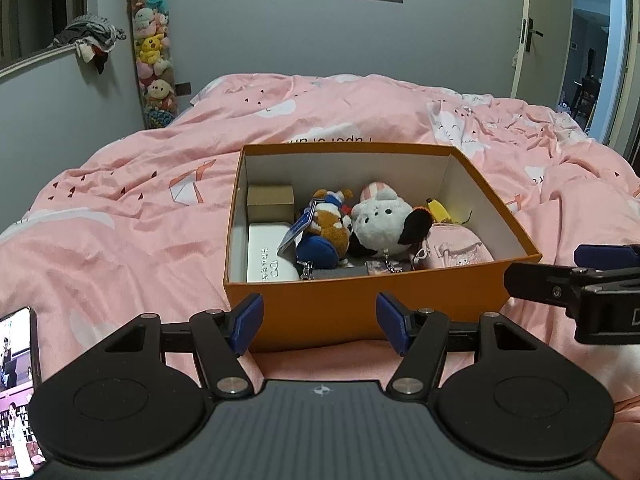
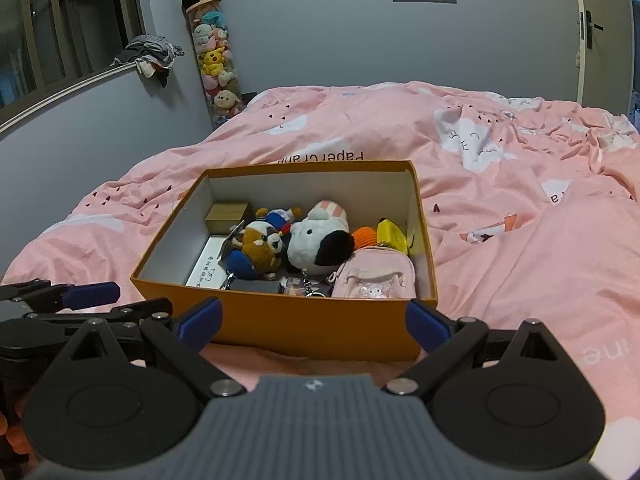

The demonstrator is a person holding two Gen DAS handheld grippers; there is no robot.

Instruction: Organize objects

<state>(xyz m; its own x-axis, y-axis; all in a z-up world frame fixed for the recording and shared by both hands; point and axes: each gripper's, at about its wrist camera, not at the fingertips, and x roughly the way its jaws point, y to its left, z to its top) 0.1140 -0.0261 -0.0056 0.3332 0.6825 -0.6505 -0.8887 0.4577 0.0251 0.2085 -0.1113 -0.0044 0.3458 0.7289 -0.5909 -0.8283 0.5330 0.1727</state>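
While both claws gape empty, orange box (image 1: 360, 312) wall hides keychains (partly), phone (image 1: 18, 392) cropped.

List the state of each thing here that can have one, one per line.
Orange box: lid off, filled, resting on the bed.
Left gripper: open, empty.
Right gripper: open, empty.
Phone: screen lit.
Door: ajar.
Pink pouch: closed, lying in the box.
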